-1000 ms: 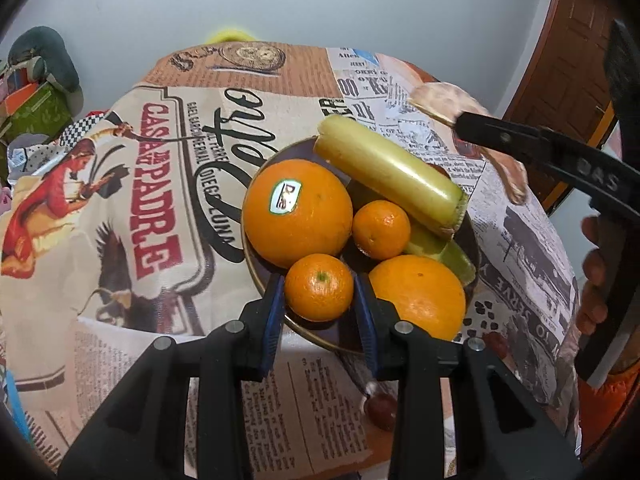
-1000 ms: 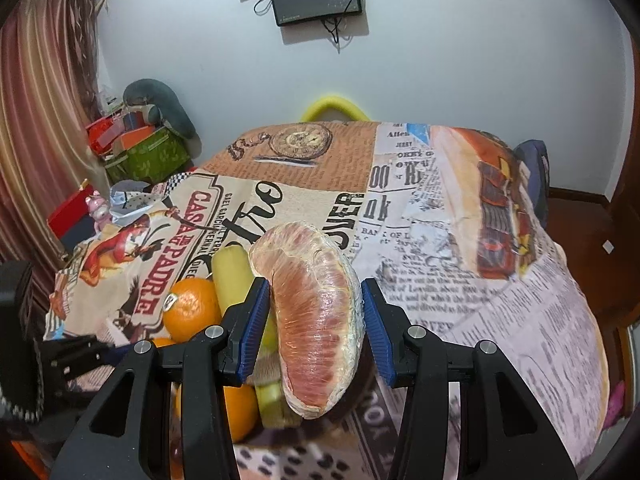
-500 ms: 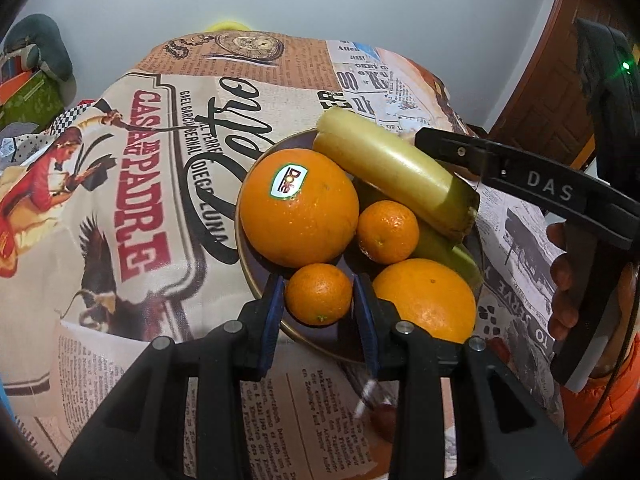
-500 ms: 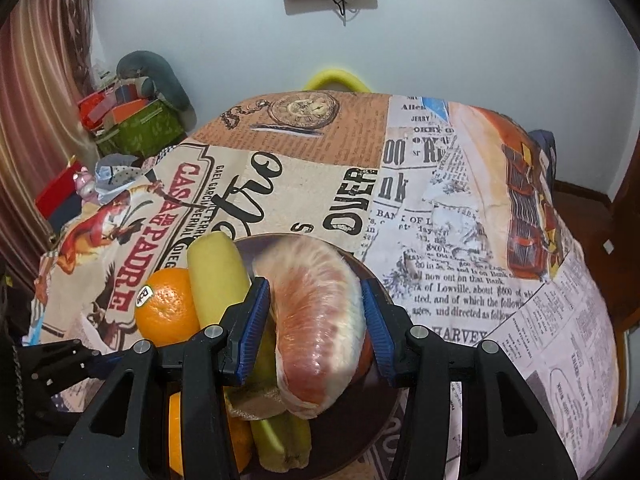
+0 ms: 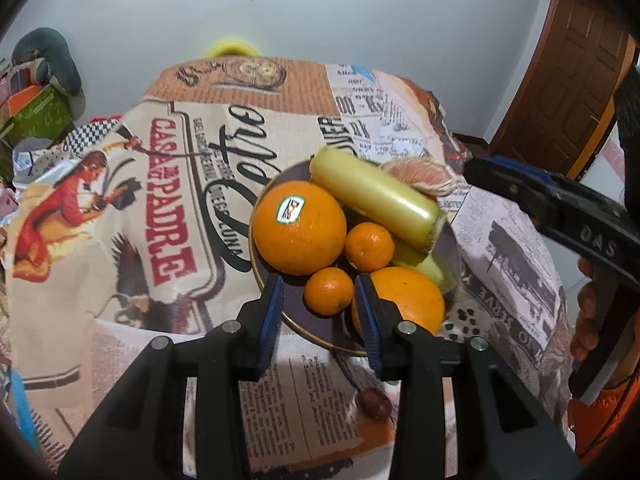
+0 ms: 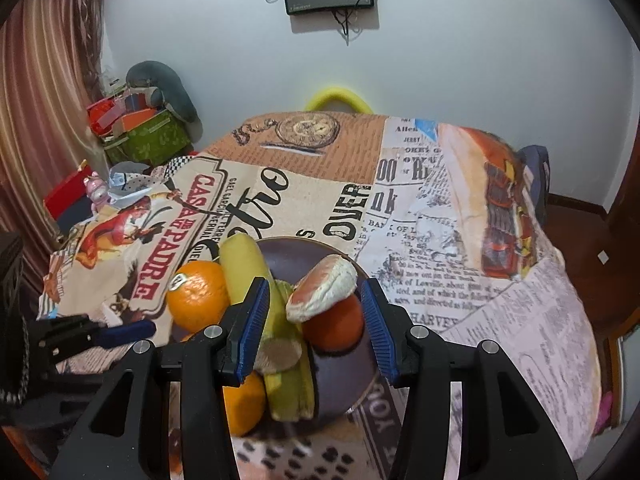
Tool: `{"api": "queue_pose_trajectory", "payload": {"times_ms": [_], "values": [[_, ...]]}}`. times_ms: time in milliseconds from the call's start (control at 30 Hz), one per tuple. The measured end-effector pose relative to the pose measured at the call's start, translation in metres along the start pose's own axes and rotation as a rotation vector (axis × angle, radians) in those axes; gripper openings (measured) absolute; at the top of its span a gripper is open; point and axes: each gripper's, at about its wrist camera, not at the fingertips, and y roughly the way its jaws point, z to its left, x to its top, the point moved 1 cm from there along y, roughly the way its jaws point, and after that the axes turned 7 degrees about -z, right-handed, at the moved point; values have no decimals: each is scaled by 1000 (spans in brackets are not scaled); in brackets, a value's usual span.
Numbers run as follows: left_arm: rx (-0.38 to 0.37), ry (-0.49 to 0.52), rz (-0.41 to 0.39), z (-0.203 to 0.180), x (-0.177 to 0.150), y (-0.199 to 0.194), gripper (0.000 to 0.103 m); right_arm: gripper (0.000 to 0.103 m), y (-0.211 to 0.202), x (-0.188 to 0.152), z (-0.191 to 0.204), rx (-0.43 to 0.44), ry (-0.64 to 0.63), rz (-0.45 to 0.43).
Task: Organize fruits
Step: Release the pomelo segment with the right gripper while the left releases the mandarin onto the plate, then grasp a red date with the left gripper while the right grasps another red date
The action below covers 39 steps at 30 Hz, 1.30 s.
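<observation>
Overhead, both tongs [image 5: 319, 307] [image 6: 313, 328] released above newsprint tablecloth [image 6: 460, 240], white wall [image 6: 460, 60] behind.

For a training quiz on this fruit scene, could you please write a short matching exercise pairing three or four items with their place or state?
Items:
1. pomelo segment
2. stickered orange
3. grape
4. right gripper

States:
A. on the tablecloth, outside the plate
B. open
C. propped on other fruit at the plate's far side
D. on the plate's left side

Pairs: 1-C, 2-D, 3-A, 4-B
</observation>
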Motion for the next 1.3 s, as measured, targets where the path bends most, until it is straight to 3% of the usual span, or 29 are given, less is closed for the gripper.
{"api": "queue_pose_trajectory", "payload": {"times_ms": [367,667,900,1300], "values": [[18,36,-84,-16,5,-69,38,45,-65,-10,11,-26,-17,-51],[27,63,-115,-25,-5,-107,50,45,-99,-29,18,-36,-16,-53],[36,73,-55,-27,-26,-101,52,45,-109,-50,18,-52,-17,-17],[12,55,129,-23,-72,-44,52,45,-85,-99,10,-52,-9,120]]}}
